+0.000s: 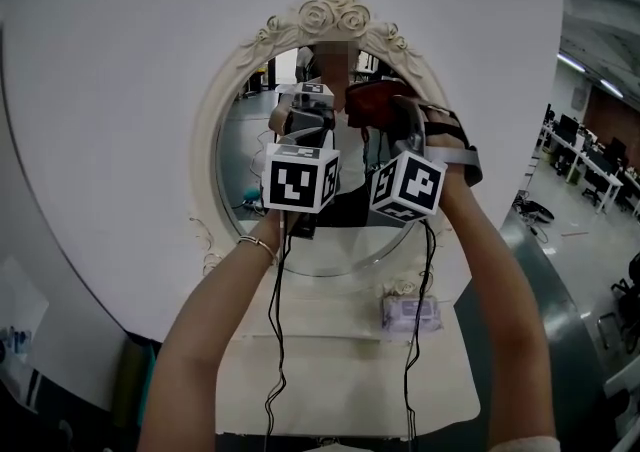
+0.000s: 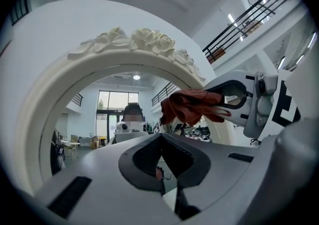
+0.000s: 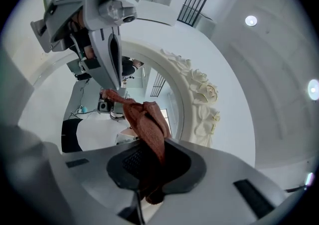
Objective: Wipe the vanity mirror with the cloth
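Now, near to far. Both forearms raised, thin bracelet [image 1: 258, 243] on L wrist. Black cables [image 1: 275, 340] hanging from both tools, over white vanity top [image 1: 330, 380]. Small pale box-like item [image 1: 408, 312] on that top, R side, detail too blurred to read.

L gripper [image 2: 162, 162]: jaws clenched together, nothing gripped, pointing into the lower-centre of the glass. R gripper [image 3: 149, 169]: just beside L, a bit higher, jaws clamped on the rust-red cloth [image 3: 147, 124]. Cloth bunched, sticking out past the tips toward the upper-centre of the glass; contact w/ glass not certain from any view. Same cloth seen from L gripper view, up and to the R of L jaws.

Mirror [image 1: 250, 150]: oval, upright, cream frame w/ carved roses [image 1: 335, 5] at top. Glass shows both grippers reflected, plus bright windows far behind.

Behind mirror: plain white curved wall panel [image 1: 120, 90]. Far R, beyond panel edge: open hall w/ rows of desks [image 1: 590, 155].
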The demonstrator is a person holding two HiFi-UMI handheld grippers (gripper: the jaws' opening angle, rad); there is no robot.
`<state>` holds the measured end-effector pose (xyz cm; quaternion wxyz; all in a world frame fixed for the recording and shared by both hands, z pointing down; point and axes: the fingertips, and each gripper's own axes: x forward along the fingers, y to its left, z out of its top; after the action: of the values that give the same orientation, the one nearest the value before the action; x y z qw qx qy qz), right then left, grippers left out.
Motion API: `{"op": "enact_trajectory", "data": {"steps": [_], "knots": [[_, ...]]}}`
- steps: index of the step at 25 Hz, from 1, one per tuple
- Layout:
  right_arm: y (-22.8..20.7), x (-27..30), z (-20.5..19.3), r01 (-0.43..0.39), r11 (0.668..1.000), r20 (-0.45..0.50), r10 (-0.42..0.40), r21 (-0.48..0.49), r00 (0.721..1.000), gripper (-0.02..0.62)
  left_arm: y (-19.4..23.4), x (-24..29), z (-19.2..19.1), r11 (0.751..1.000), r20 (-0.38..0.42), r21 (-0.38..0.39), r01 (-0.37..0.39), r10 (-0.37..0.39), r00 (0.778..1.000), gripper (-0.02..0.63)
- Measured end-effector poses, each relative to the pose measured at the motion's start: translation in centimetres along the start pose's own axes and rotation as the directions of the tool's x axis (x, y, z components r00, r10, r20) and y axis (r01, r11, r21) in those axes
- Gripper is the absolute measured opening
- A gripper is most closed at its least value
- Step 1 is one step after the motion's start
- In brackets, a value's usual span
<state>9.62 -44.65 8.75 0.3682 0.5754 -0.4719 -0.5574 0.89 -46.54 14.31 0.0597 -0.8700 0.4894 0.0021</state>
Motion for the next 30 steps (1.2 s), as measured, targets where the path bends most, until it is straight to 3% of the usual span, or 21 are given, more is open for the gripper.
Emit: {"op": "enact_trajectory", "data": {"steps": [14,30], "knots": [[5.9,-2.0,-2.4,-0.083,0.996,-0.045,0.084,0.02,0.995,0.061,-1.0,0.2,-6.9,0.999,-0.044,-0.034,0.032,-0.034,0.998,0.006],[14.5,-4.8,-5.8,-0.206,0.972,-0.117,0.219,0.111,0.969,0.061,-3.2,-0.9,-17.6,0.995,-0.196,-0.089,0.054,-0.071,0.978,0.006]]}}
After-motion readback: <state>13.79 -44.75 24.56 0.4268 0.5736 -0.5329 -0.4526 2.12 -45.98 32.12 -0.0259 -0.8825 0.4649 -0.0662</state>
